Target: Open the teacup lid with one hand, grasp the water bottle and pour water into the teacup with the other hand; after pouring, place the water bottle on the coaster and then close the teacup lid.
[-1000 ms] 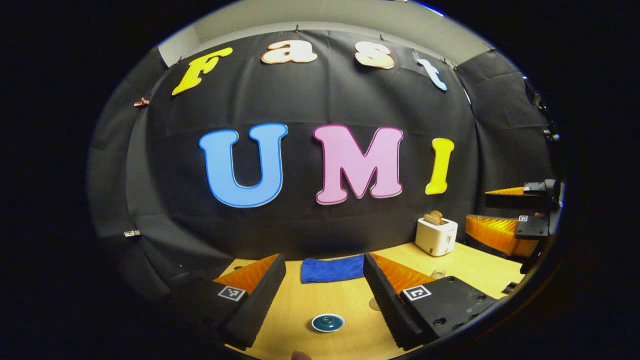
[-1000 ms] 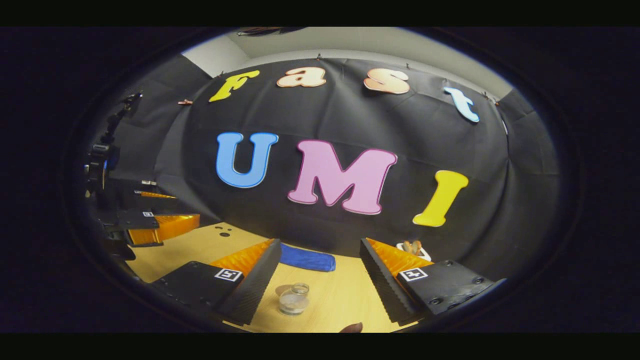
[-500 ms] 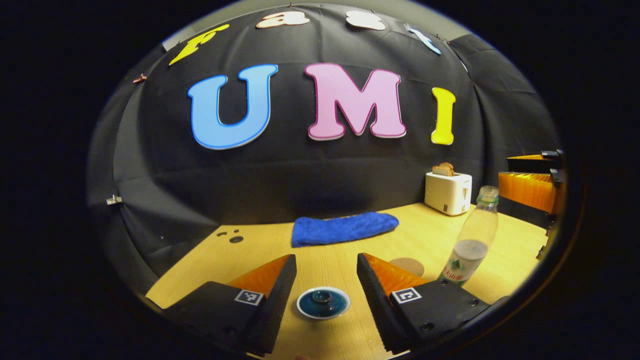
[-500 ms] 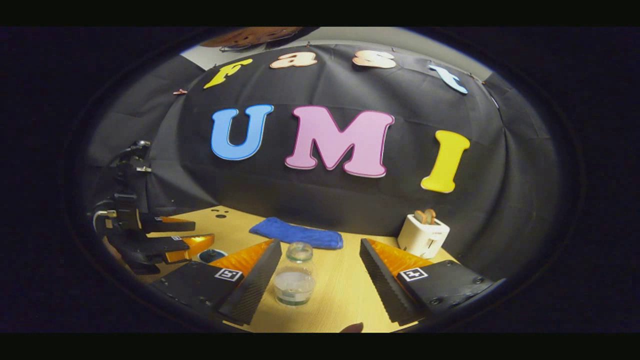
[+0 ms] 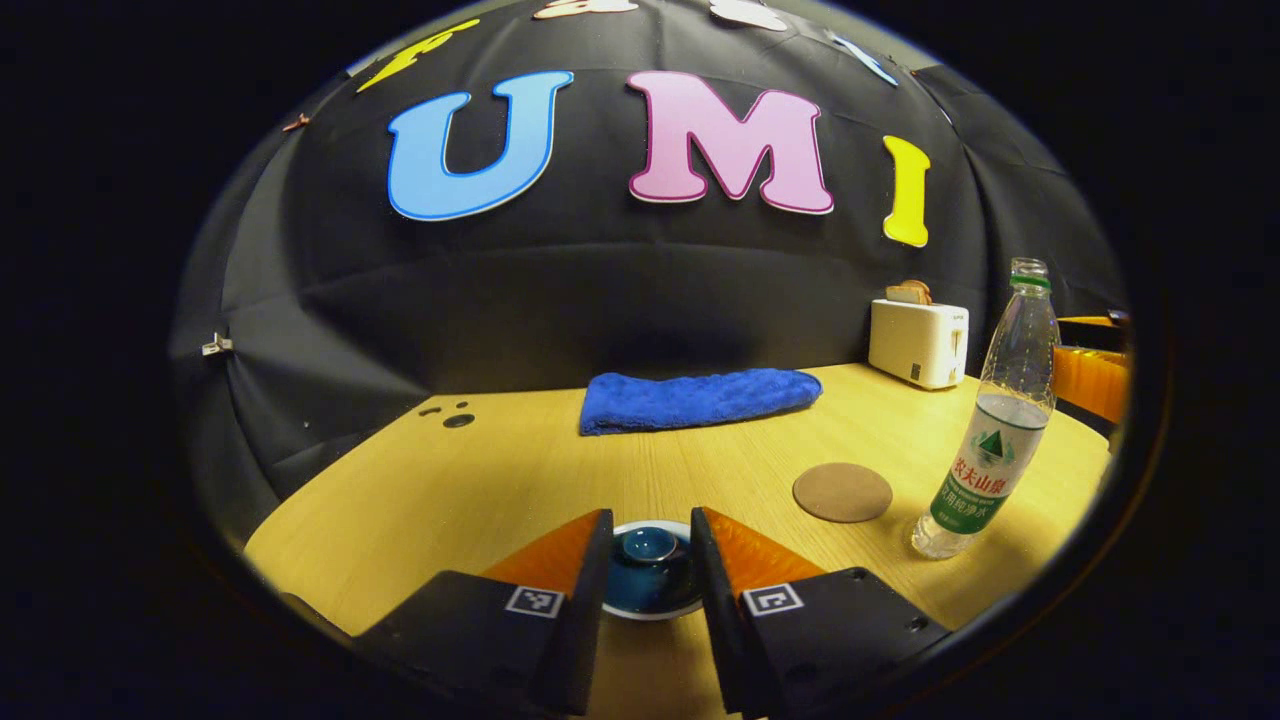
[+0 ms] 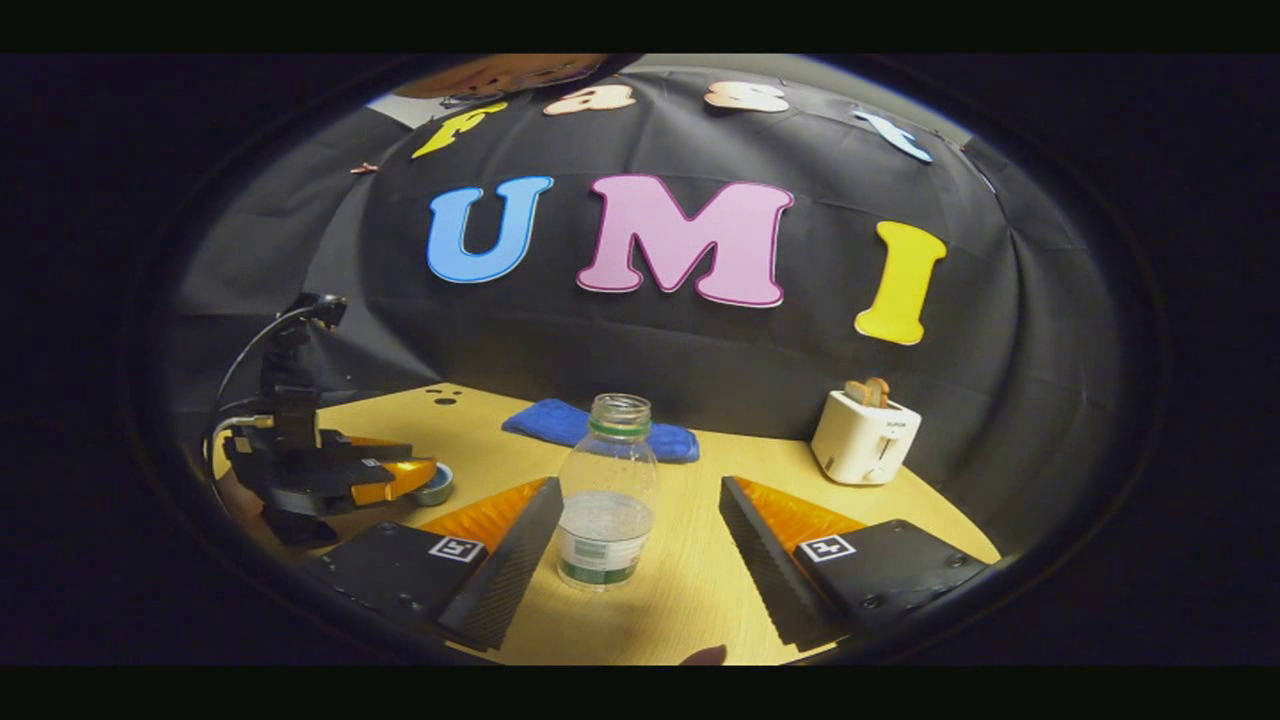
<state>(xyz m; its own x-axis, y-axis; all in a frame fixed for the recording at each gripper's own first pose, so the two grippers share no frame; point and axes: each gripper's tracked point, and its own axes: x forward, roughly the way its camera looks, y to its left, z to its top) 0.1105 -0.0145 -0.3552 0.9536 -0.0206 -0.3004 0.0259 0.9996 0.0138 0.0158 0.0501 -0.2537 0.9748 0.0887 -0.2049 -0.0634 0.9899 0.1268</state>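
Teacup lid (image 5: 648, 548) first: it sits dead centre between the two fingers of the left gripper (image 5: 648, 570), straight ahead along their line, with its little knob poking up in the gap. The jaws stand narrowly parted, one finger close on either side of the knob; whether either actually touches it I can't tell from here, so I'd call them not yet clamped. The teacup (image 5: 650, 585) underneath is on the wooden table (image 5: 480, 470) near the front edge, and its rim shows pale beneath the lid. Over on the other side, the water bottle (image 6: 606, 490) stands upright, long axis vertical, cap off, partly filled. It lies just ahead of the right gripper (image 6: 640, 560), whose jaws are spread wide, and it sits nearer that gripper's left finger than the other, so it is a touch off centre in the opening and touched by neither. From the left gripper view the same bottle is well off to the right, with the round coaster (image 5: 842, 491) lying flat between it and the cup. So the left hand is plainly the one for the lid, the right for the bottle. My guess is the next thing needed is a small squeeze on the knob, then a straight lift. A blue cloth (image 5: 697, 398) and a toaster (image 5: 918, 342) sit toward the back, clear of all this.
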